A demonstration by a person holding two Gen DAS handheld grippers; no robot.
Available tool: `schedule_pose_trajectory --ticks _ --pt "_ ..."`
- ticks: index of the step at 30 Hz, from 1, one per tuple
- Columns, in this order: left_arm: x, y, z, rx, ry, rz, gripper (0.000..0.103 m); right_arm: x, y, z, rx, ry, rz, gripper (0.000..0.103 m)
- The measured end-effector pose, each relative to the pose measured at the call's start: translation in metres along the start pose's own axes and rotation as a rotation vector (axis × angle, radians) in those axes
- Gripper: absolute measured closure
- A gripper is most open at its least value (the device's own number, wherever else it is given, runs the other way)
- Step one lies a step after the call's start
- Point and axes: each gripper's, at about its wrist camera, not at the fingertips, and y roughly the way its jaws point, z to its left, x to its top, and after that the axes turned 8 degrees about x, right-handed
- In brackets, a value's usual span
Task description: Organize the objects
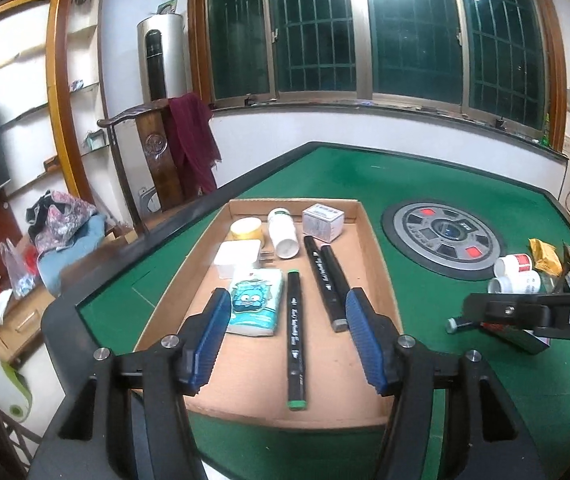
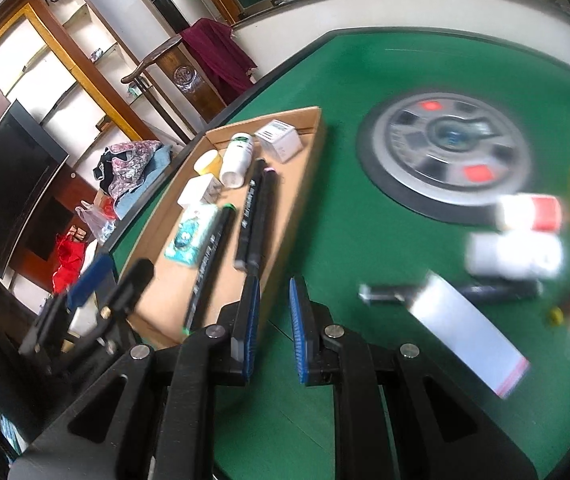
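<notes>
While both tongs gape empty, cardboard tray [image 1: 369, 240] holds markers [image 1: 296, 336], bottle [image 1: 282, 232], boxes.

Left gripper [image 1: 287, 322] held low and level, blue-padded fingers [image 1: 213, 332] spread wide with nothing between them. Right gripper [image 2: 273, 322] tilted, rolled to one side, blue pads [image 2: 296, 320] drawn close but parted by a narrow gap, gripping nothing. Seen from the left wrist, only a black arm of it at the right edge.
</notes>
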Motion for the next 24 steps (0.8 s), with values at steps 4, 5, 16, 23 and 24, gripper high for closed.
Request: schedule_pose_trajectory --ticks 4,5,16,23,24 --pt "0.0 -0.008 -0.009 0.008 0.027 -0.014 0.049 -0.009 -0.02 -0.02 -0.031 0.017 -0.019 0.088" --pt "0.0 -0.01 -0.011 0.007 0.032 -0.017 0.049 -0.012 -0.025 -0.029 -0.044 0.031 -0.025 0.088" --pt "-0.001 -0.028 -0.038 0.0 0.093 -0.039 0.049 -0.025 -0.062 -0.095 -0.112 0.153 -0.07 0.088" --pt "-0.003 -0.034 -0.047 -0.006 0.113 -0.042 0.049 -0.026 -0.059 -0.121 -0.116 0.206 -0.084 0.086" --pt "-0.003 -0.034 -0.048 -0.007 0.115 -0.041 0.049 -0.027 -0.058 -0.123 -0.114 0.211 -0.081 0.084"
